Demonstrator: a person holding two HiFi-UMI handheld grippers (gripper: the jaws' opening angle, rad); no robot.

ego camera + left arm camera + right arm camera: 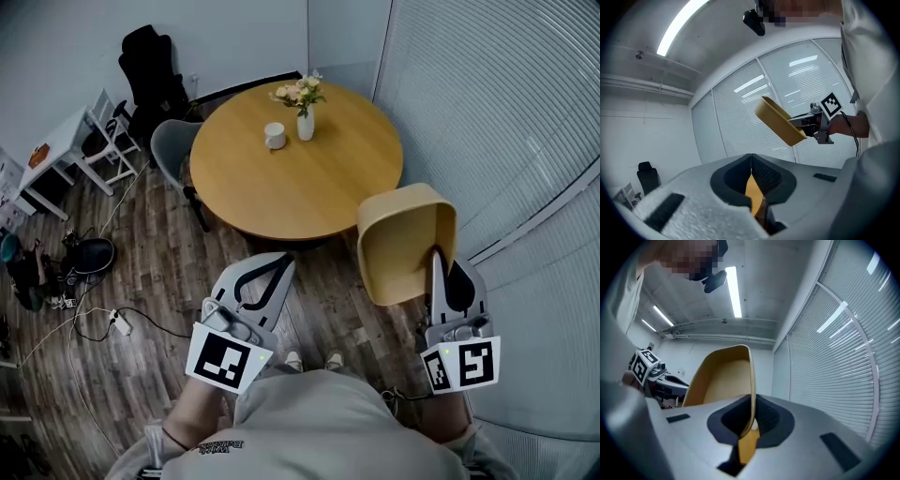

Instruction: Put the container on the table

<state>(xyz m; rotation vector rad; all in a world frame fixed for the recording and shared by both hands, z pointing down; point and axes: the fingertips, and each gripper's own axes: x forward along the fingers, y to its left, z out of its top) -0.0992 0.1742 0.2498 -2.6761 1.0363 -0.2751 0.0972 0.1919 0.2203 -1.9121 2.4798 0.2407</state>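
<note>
Your right gripper (447,270) is clamped on the container (405,239), its jaws pinching one thin side wall just below the rim. In the right gripper view that wall runs edge-on between the dark pads (765,414), and the bin's hollow opens to the left of the jaws. The container hangs in the air off the gripper's tips, tilted onto its side with its mouth facing up toward your head. It is clear of the table (300,183), which lies ahead of and to the left of the tool.

Your left gripper (266,274) has its jaws closed together on nothing and is held apart to the left of the load.

I judge this to be the carrying step, with the placing not yet begun. The next move calls for reaching forward and left over the tabletop, rolling the wrist so the base faces down, lowering until it sits flat, then parting the jaws.

The container is a matte mustard-yellow bin, likely plastic, with thin walls, rounded corners and a smooth rectangular mouth. Such a thin wall may flex or pivot in a one-sided pinch. The table is round, smooth, honey-coloured wood. A white cup (275,136) and a small vase (306,125) of flowers stand beyond its middle, leaving the near part bare.
</note>
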